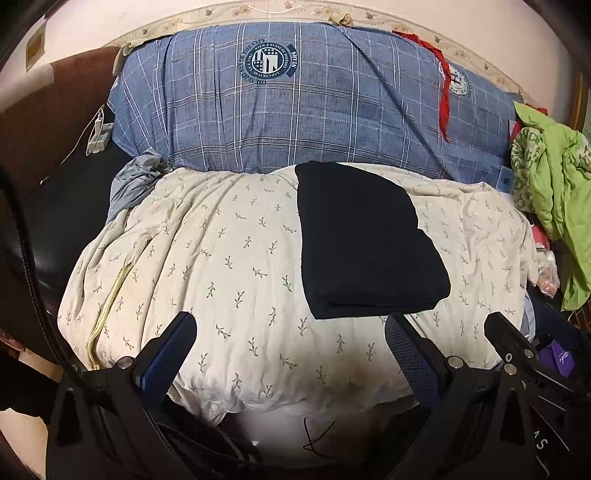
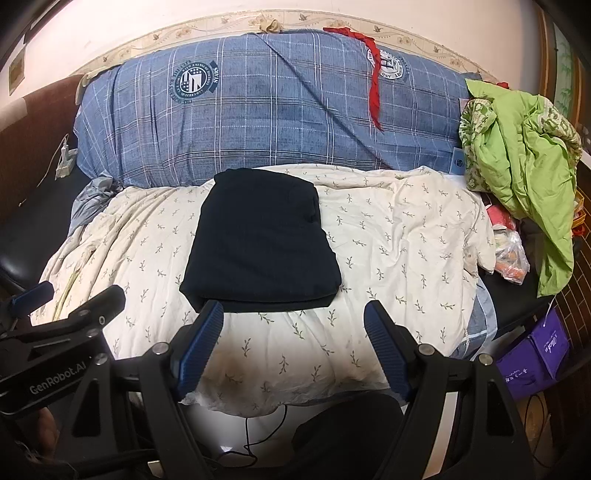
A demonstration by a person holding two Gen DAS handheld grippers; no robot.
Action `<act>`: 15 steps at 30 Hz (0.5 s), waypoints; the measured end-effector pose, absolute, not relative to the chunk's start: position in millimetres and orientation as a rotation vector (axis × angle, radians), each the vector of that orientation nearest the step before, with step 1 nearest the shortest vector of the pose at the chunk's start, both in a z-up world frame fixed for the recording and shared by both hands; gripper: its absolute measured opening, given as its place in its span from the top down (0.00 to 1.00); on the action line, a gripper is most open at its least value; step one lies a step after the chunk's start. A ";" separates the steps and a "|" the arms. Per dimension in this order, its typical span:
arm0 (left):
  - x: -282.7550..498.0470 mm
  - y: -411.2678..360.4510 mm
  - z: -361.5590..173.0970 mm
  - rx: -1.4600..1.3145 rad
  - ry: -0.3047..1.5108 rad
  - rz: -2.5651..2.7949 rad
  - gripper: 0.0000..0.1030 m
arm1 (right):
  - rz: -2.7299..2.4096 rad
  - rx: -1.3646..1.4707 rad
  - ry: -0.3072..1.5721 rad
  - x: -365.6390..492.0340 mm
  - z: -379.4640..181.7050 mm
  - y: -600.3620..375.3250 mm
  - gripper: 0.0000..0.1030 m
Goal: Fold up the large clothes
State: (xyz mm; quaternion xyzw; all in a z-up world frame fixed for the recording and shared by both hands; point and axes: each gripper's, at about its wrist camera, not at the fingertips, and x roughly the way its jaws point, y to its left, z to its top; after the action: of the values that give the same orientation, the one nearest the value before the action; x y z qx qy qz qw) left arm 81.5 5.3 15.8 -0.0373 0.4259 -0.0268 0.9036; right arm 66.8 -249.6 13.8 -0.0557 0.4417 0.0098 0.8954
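The folded black garment (image 2: 260,240) lies flat on the cream leaf-print duvet (image 2: 388,251), just in front of the blue plaid quilt (image 2: 258,110). The left hand-held gripper (image 1: 290,347) and right hand-held gripper (image 2: 293,332) hang near the duvet's front edge, jaws spread, gripping nothing.

We're in a home bedroom here: a bed (image 2: 44,229) under a cream leaf-print duvet (image 2: 388,258) and a blue plaid quilt (image 2: 258,110). A green blanket (image 2: 524,147) is heaped alongside, beneath a floral wallpaper border (image 2: 207,27).
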 end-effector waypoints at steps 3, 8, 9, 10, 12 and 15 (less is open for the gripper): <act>82.1 5.1 15.7 -0.077 0.880 -0.056 0.01 | 0.021 -0.117 0.916 67.3 13.6 -250.1 0.24; 83.3 4.6 15.4 -0.078 0.883 -0.055 0.01 | 0.022 -0.117 0.917 67.8 13.7 -250.8 0.24; 84.1 4.4 15.4 -0.078 0.884 -0.056 0.01 | 0.022 -0.117 0.917 68.5 13.0 -250.0 0.24; 84.3 4.3 15.3 -0.077 0.884 -0.056 0.01 | 0.022 -0.117 0.916 68.0 13.6 -250.8 0.24; 85.9 3.6 15.1 -0.076 0.885 -0.055 0.01 | 0.022 -0.117 0.917 68.7 12.9 -250.5 0.24; 86.7 3.1 14.7 -0.076 0.888 -0.054 0.01 | 0.023 -0.117 0.917 68.2 13.8 -251.6 0.24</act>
State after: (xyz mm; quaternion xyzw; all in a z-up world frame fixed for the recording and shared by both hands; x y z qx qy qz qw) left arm 86.7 3.1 14.7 -0.0366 0.4294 -0.0263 0.9020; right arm 68.2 -251.6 13.8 -0.0565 0.4423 0.0112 0.8950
